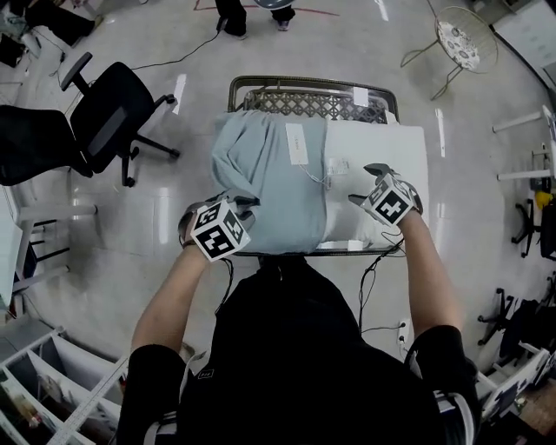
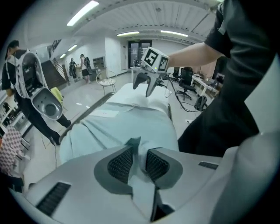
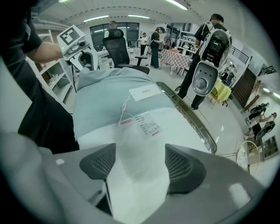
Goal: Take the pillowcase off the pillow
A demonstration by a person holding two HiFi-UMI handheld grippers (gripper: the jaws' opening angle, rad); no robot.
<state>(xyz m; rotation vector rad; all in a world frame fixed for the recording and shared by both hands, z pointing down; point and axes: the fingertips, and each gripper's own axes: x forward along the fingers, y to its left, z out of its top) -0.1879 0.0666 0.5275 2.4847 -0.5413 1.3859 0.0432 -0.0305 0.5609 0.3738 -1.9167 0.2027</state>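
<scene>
Pillowcase (image 1: 261,174) covers only the left part of the white pillow (image 1: 382,156) on the table (image 1: 313,83), since the right gripper (image 1: 365,184) clamps the pillow's bare corner as anchor while the left gripper (image 1: 243,203) pinches a cloth fold, probably for pulling it away.

Bright overhead strip lights (image 2: 83,12), glare streaks on glossy floor (image 1: 178,94), fisheye bending — dark corners
</scene>
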